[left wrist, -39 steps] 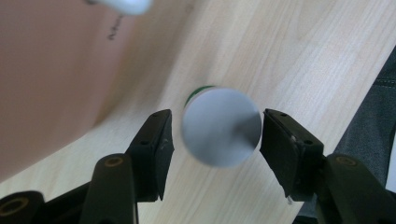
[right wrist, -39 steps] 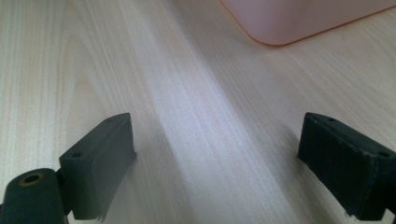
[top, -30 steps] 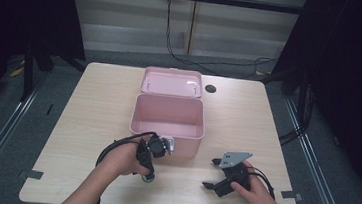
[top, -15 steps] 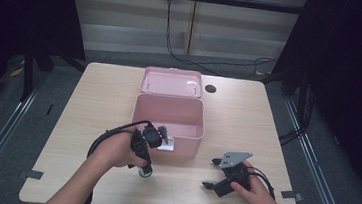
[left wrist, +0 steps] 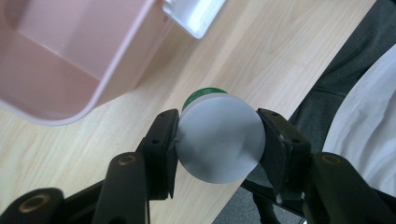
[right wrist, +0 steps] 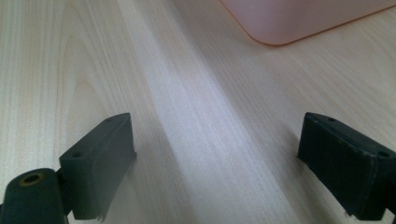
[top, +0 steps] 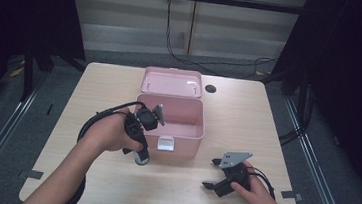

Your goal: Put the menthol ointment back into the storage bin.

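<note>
One pink box (top: 182, 117), one bottle (left wrist: 219, 137) clamped in the raised left gripper (left wrist: 217, 140); right gripper (top: 219, 178) rests spread wide on the table (top: 267, 120).

Right tongs (right wrist: 217, 168) spread wide over bare wooden table (right wrist: 201, 116); pink box (right wrist: 299, 18) corner ahead.

Box (top: 187, 117) pale pink inside and out, with a white latch plate (top: 165, 143) on its front wall. Table (top: 267, 125) light wood with a fine straight grain. Left tongs (left wrist: 217, 140) black, around a grey-white round container (left wrist: 219, 140) with a green band; right tongs (right wrist: 215, 163) black.
</note>
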### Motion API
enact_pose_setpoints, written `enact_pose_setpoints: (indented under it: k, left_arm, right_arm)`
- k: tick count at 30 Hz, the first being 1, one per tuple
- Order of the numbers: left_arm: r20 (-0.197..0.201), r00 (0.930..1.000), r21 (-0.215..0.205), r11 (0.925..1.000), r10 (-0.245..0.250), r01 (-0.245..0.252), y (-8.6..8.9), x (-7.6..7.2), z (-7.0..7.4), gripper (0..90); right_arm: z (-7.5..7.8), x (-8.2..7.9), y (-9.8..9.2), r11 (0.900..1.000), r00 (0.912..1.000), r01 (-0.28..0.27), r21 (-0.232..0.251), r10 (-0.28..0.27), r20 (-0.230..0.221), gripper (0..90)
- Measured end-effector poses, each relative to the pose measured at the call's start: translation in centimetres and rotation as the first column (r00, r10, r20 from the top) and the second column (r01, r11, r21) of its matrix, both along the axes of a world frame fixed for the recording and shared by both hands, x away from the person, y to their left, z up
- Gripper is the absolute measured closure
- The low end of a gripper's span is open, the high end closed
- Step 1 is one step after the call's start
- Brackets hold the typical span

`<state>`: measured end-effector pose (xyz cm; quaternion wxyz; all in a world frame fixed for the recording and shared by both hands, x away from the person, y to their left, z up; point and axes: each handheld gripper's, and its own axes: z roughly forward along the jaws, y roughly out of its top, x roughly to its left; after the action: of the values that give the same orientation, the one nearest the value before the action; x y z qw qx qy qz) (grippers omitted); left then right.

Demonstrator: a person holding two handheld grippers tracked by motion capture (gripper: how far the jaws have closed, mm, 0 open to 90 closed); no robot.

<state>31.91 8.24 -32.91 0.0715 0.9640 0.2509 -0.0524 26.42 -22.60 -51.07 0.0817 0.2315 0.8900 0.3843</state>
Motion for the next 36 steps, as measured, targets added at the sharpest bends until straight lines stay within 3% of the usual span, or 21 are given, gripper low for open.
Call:
enact_pose_setpoints:
  k: [1, 12, 18, 25, 32, 36]
  left_arm:
    - [-0.004, 0.9998, -0.011, 0.9997, 0.021, -0.021, 0.0, 0.1, 0.3, 50.7]
    - [0.005, 0.9984, -0.039, 0.9977, 0.056, -0.056, 0.0, 1.4, 2.3, 50.7]
    - [0.020, 0.9960, -0.033, 0.9957, 0.087, -0.086, -0.2, 2.3, 3.6, 50.7]
    - [0.005, 0.9927, -0.033, 0.9922, 0.121, -0.120, -0.5, 3.3, 4.6, 50.8]
    - [0.024, 0.9914, -0.024, 0.9915, 0.129, -0.128, -0.9, 4.4, 5.3, 50.8]
    - [0.031, 0.9905, -0.042, 0.9903, 0.134, -0.133, -1.0, 5.1, 5.9, 50.8]
  right_arm:
    - [0.0, 0.0, 0.0, 1.000, 1.0000, 0.000, 0.000, 0.000, 0.000, 10.0]
    - [0.0, 0.0, 0.0, 1.000, 1.0000, 0.000, 0.000, 0.000, 0.000, 10.1]
    - [0.0, 0.0, 0.0, 1.000, 1.0000, 0.000, 0.000, 0.000, 0.000, 10.0]
    - [0.0, 0.0, 0.0, 1.000, 1.0000, 0.000, 0.000, 0.000, 0.000, 10.0]
    - [0.0, 0.0, 0.0, 1.000, 1.0000, 0.000, -0.001, 0.000, -0.002, 10.0]
    - [0.0, 0.0, 0.0, 1.000, 1.0000, 0.000, -0.002, 0.000, -0.002, 10.1]
